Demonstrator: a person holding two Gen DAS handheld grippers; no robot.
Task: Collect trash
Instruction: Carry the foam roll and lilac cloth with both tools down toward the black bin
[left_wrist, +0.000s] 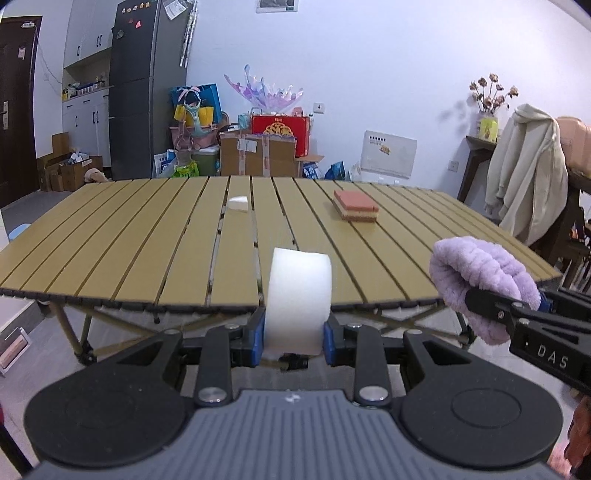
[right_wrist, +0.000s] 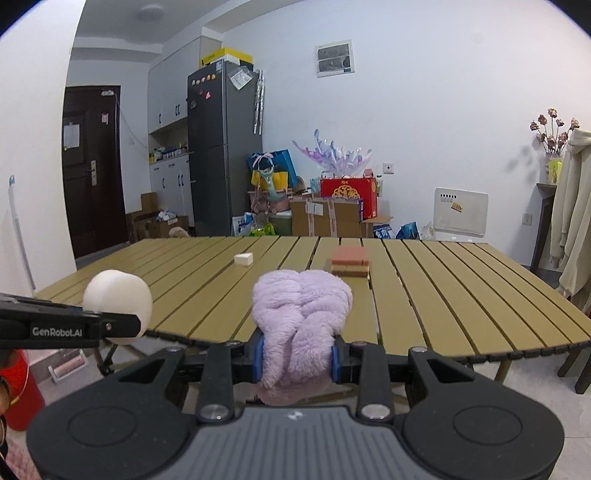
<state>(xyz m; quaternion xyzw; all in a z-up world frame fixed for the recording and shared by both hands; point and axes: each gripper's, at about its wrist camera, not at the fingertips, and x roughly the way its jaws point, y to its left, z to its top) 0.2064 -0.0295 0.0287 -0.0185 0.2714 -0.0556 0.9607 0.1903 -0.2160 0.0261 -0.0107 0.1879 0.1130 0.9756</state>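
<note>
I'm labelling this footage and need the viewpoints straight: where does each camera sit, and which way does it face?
Left wrist view: sits on the left gripper, looking along its fingers over the slatted table toward the fridge wall; it is shut on a white foam piece, with the right gripper entering at right.
Right wrist view: sits on the right gripper, facing the same way; it is shut on a purple cloth, with the left gripper entering at left.
Shared: table, sponge, small white block, both held items.

blk grippers (left_wrist: 293, 332), blue fingers (left_wrist: 258, 330), "GenRobot.AI" mark
</note>
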